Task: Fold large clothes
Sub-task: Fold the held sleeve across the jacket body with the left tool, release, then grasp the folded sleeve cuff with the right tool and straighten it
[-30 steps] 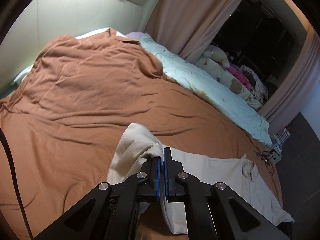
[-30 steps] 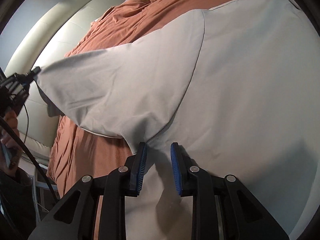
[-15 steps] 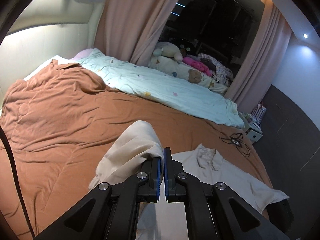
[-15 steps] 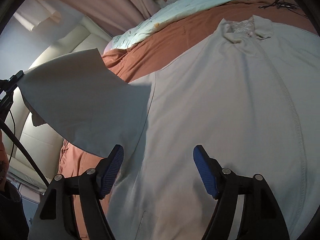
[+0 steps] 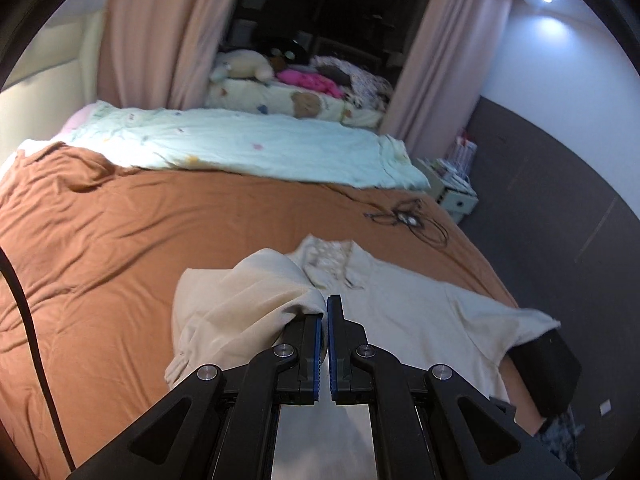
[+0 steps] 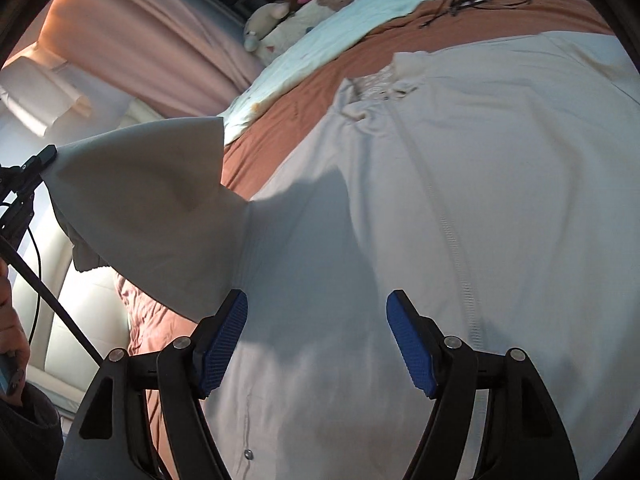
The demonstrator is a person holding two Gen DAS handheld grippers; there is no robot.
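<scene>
- Currently the cream garment lies spread on the bed's brown cover, collar at the far end.
- Left gripper is clenched on a sleeve, lifted off the bed.
- Right gripper hangs spread wide over the garment's body, grasping nothing.
- Fabric looks soft, light and floppy; it will likely sag, so pinch at hems or seams.

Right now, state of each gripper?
Left gripper: shut on the sleeve of the cream long-sleeved shirt, lifted off the bed.
Right gripper: open, empty, above the shirt.
</scene>
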